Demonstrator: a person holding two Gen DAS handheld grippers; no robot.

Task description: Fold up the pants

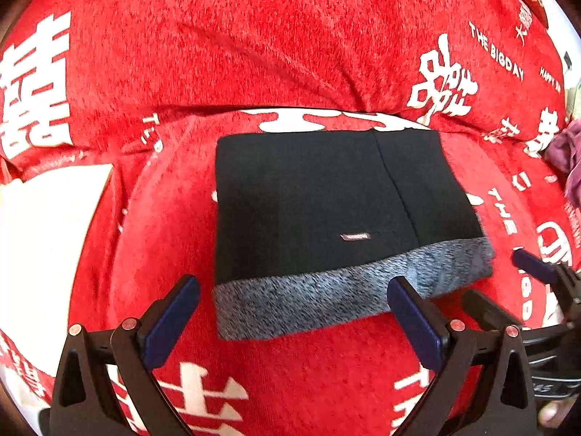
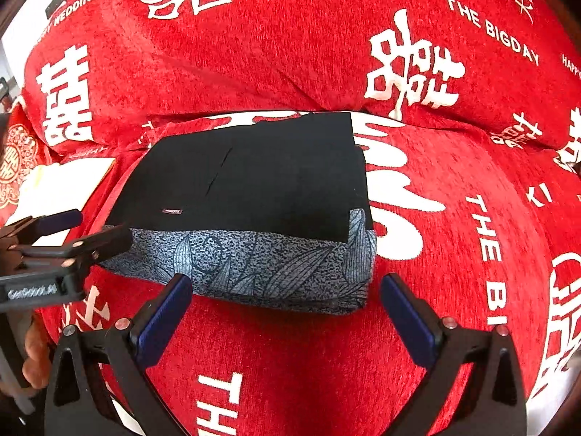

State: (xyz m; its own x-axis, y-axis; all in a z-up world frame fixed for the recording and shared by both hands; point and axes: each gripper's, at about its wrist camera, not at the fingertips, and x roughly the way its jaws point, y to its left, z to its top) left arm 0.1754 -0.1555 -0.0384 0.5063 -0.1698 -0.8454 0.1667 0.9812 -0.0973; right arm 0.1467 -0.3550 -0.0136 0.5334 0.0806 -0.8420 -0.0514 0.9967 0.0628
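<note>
The pants [image 1: 308,200] lie folded into a compact black rectangle, with a grey speckled band along the near edge. In the right wrist view the pants [image 2: 272,181] show a leaf pattern on that grey band. My left gripper [image 1: 292,287] is open, its blue pads just in front of the near edge, touching nothing. My right gripper [image 2: 285,283] is open too, just short of the same edge. Each gripper shows in the other's view: the right gripper [image 1: 497,276] by the pants' right corner, the left gripper [image 2: 98,223] by the left corner.
A red plush blanket [image 1: 254,54] with white characters and lettering covers the surface and rises into a bulge behind the pants. A white sheet [image 1: 43,236] lies to the left. A purple cloth [image 1: 566,152] sits at the far right. A hand [image 2: 34,359] holds the left gripper.
</note>
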